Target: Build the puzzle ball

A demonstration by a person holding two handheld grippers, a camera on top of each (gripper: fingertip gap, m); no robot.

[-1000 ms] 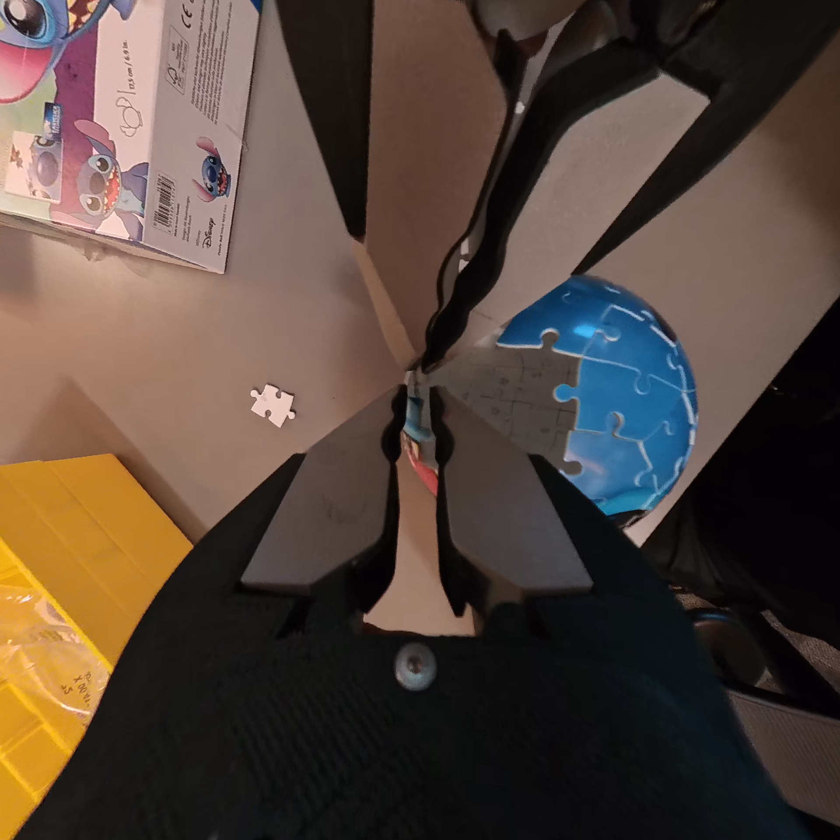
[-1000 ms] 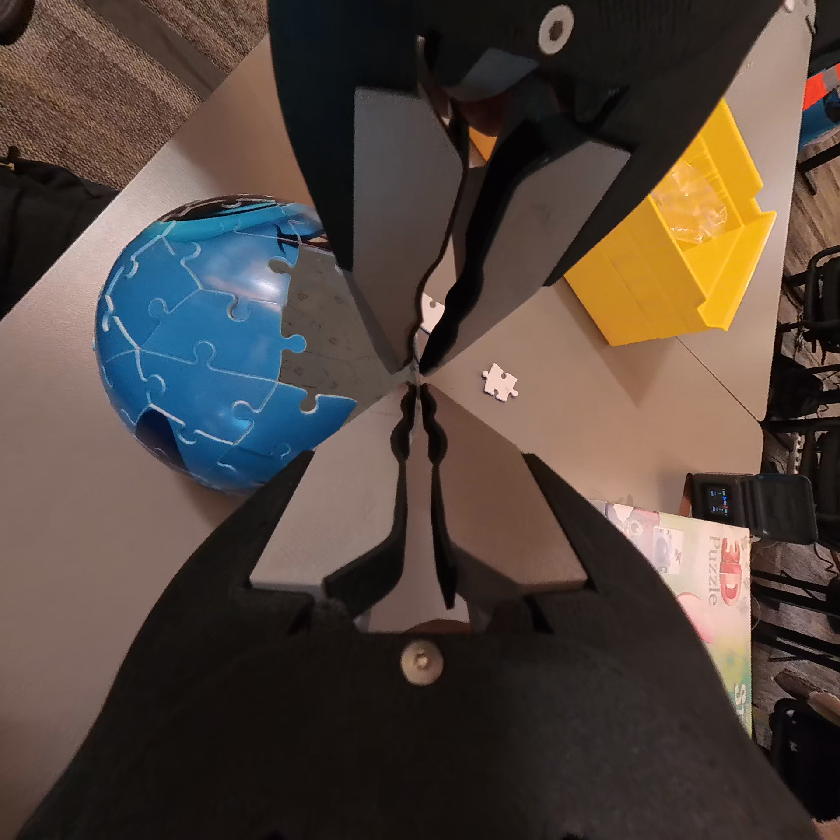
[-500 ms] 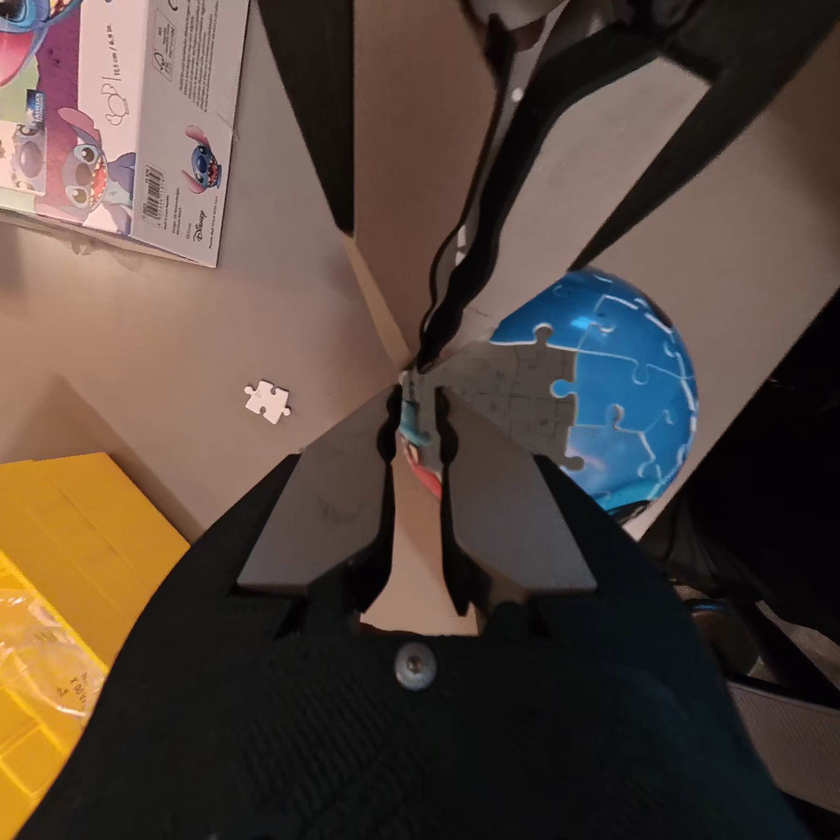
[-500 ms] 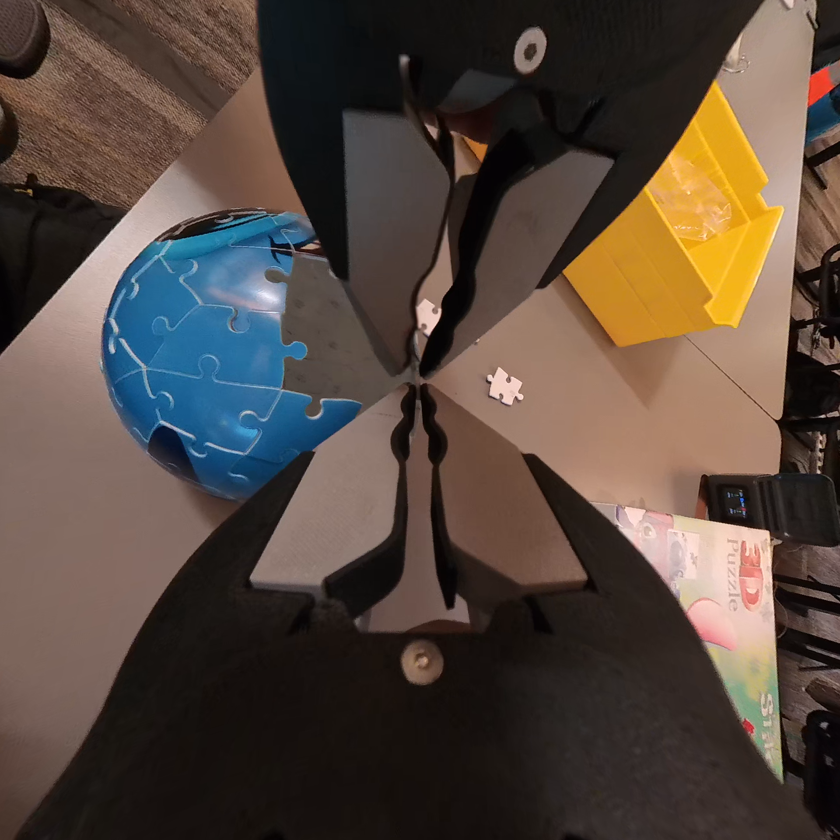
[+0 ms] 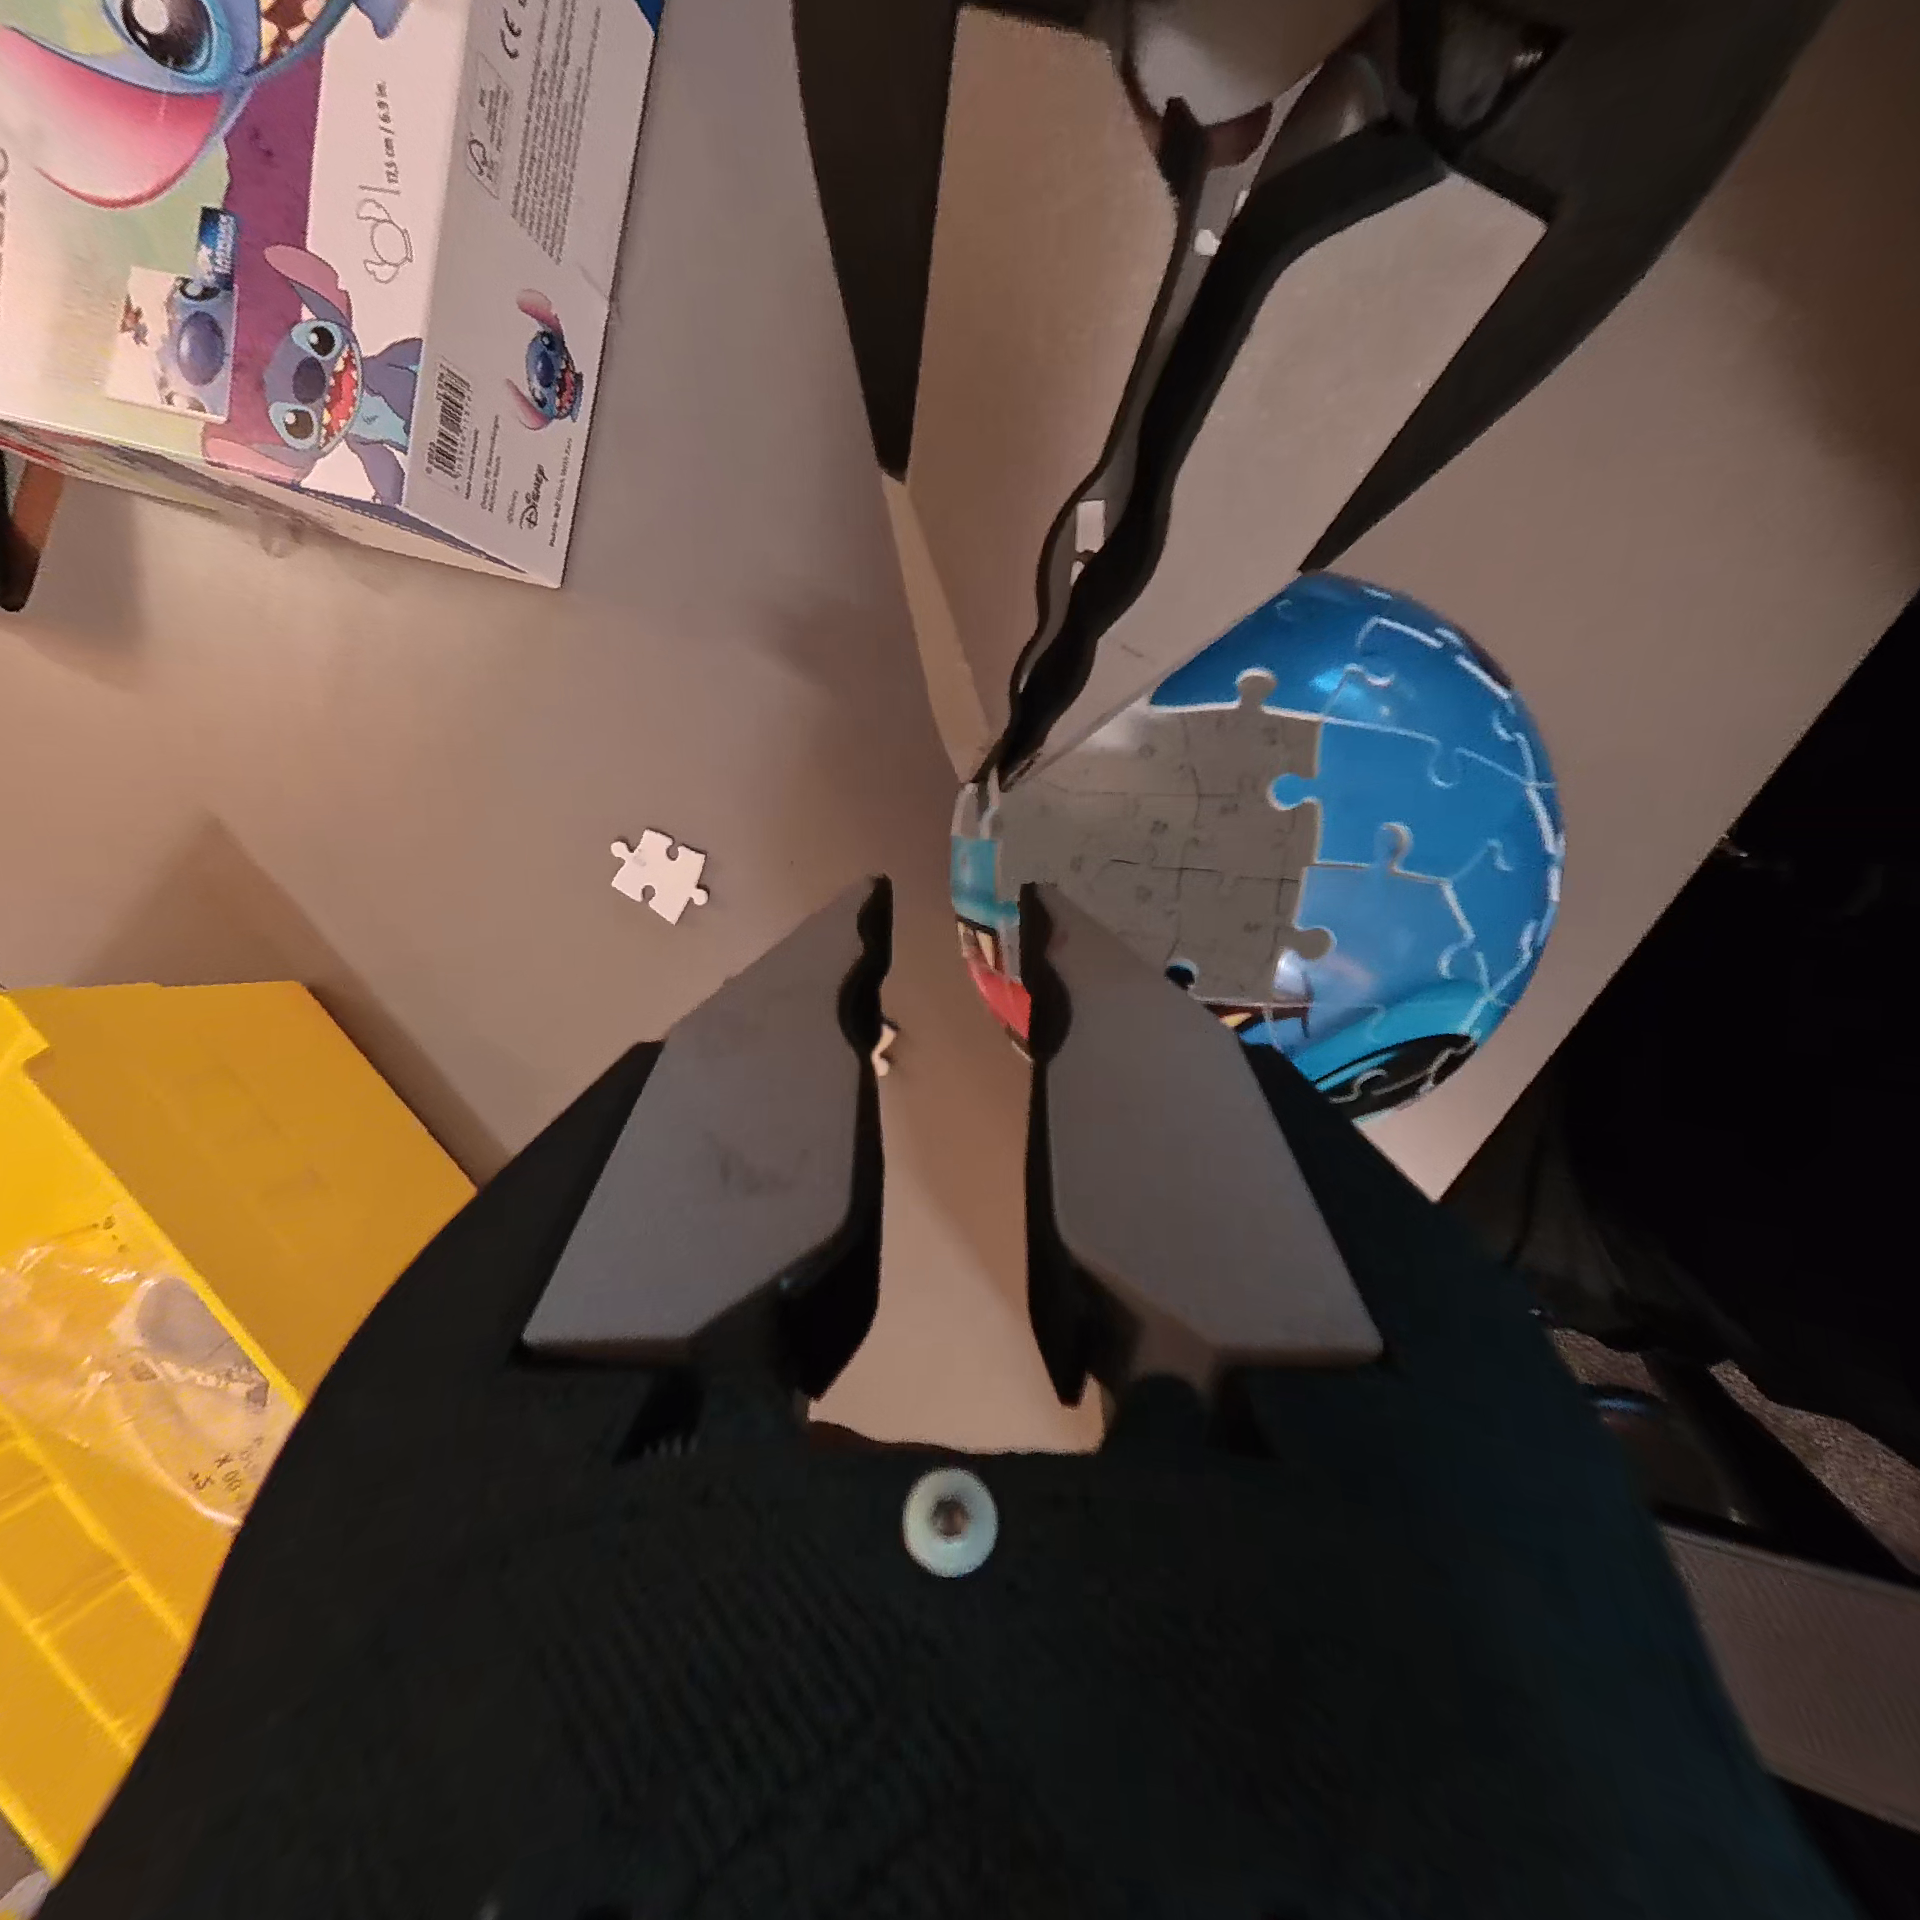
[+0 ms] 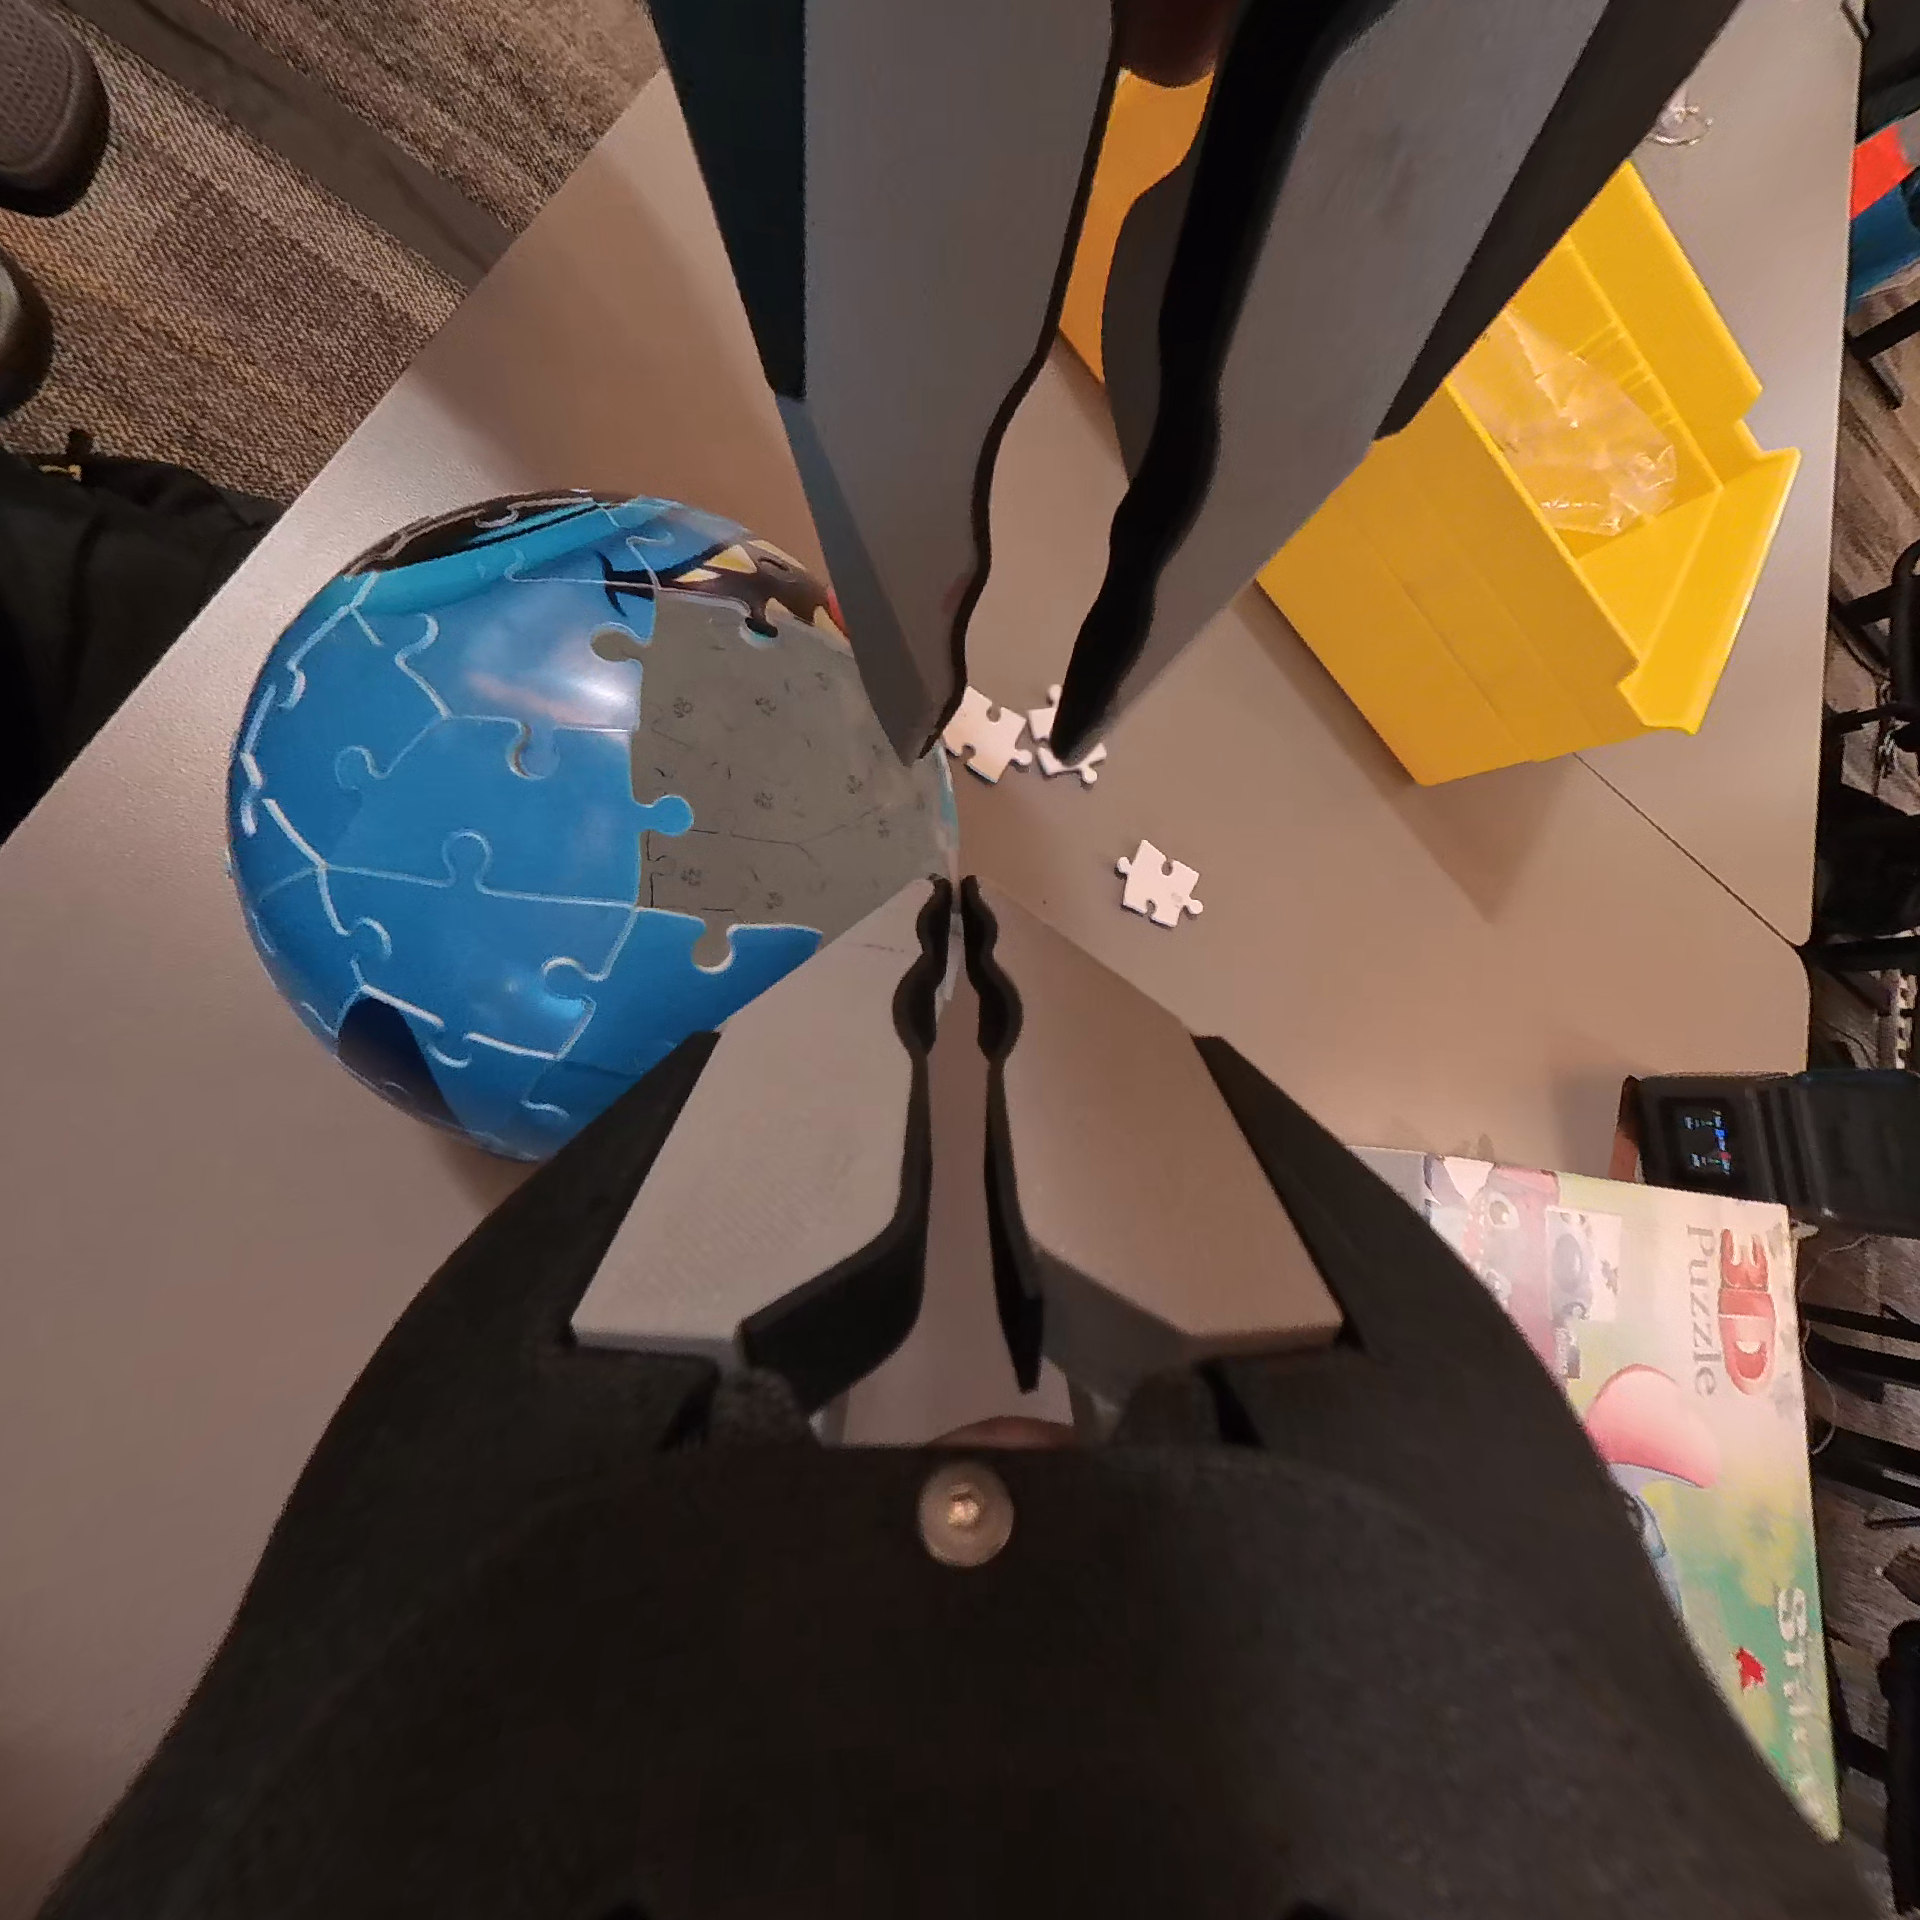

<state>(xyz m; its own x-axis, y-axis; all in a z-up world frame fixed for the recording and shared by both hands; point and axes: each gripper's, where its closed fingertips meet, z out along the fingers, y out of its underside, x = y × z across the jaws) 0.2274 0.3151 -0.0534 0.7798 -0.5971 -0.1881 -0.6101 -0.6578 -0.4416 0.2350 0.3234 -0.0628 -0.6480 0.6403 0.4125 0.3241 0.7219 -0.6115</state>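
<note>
The puzzle ball (image 5: 1403,831) is a part-built blue shell with a grey inside, lying on the grey table (image 5: 436,748). It also shows in the right wrist view (image 6: 447,831). My left gripper (image 5: 951,904) is open and empty, with its fingertips on either side of the ball's near rim and not touching it. My right gripper (image 6: 956,894) is shut on the thin rim of the ball. From the left wrist view it (image 5: 997,769) comes in from above. In the right wrist view the open left gripper (image 6: 997,748) hangs over two loose white pieces (image 6: 987,732).
A third loose white piece (image 5: 660,873) lies on the table, also in the right wrist view (image 6: 1158,883). The puzzle box (image 5: 312,260) lies at the back left. A yellow bin (image 5: 156,1247) holding a plastic bag stands nearby. The table edge runs just past the ball. Only a small space, under 4 cm, lies between the two pairs of fingers.
My left gripper has opened and let go of the ball's rim. My right gripper stays shut on the rim. The ball has turned slightly.
</note>
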